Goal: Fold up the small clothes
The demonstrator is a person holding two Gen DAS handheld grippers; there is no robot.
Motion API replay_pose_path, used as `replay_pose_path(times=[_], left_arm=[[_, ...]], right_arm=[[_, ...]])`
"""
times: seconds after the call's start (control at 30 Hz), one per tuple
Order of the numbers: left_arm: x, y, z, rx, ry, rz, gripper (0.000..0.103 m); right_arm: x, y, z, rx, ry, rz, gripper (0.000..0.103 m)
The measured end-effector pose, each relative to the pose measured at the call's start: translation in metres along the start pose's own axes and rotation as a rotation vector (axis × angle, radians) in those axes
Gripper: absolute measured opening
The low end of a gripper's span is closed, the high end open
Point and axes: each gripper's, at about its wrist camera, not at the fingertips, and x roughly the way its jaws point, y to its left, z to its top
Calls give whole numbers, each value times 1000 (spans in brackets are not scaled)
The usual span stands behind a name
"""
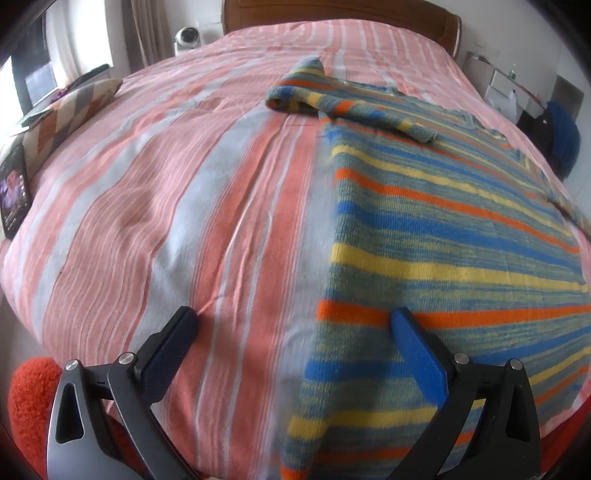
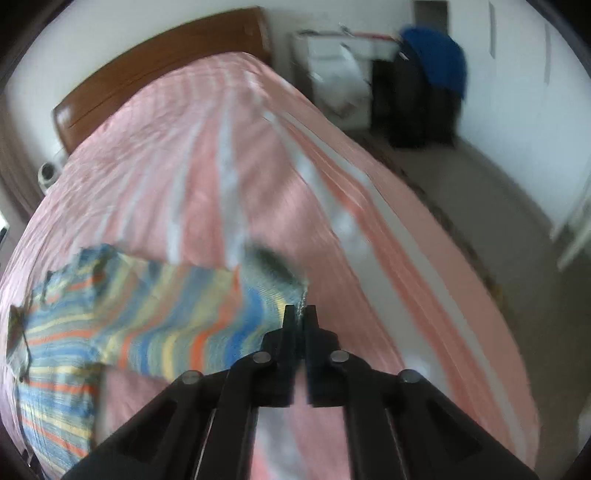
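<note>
A small knitted sweater [image 1: 454,236] in blue, yellow, orange and green stripes lies flat on the pink striped bedspread [image 1: 207,206]. One sleeve [image 1: 354,107] is folded across its upper part. My left gripper [image 1: 295,325] is open over the sweater's near left edge, its right finger above the knit and its left finger above the bedspread. In the right wrist view my right gripper [image 2: 301,314] is shut on the cuff of the other sleeve [image 2: 192,317], which stretches from the sweater's body [image 2: 55,402] at lower left up to the jaws. That picture is blurred.
A patterned cushion [image 1: 70,114] and a phone [image 1: 14,192] lie at the bed's left edge. A wooden headboard [image 1: 340,14] stands at the far end. Something fuzzy and red [image 1: 31,402] is by my left gripper. Right of the bed are floor [image 2: 509,229], a dark chair with blue cloth [image 2: 432,70] and white boxes [image 2: 336,70].
</note>
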Motion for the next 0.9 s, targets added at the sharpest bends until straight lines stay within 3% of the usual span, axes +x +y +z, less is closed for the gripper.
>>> replay_pose_path(times=[0.2,0.6,0.77,0.9], left_arm=[[1,0,0,4,-10,6,103],[3,-4,-3,29,-26,21,103],[4,-5,-2,34,-26,27,103],[-9,-2,4,55,25,36,102]], right_arm=[[21,-22,-27,73,55,38,2],[30,-39,-28,142,59,55,1],[23,-42,-30,109,70,34,0],[10,-54,-36,121,67,-14,0]])
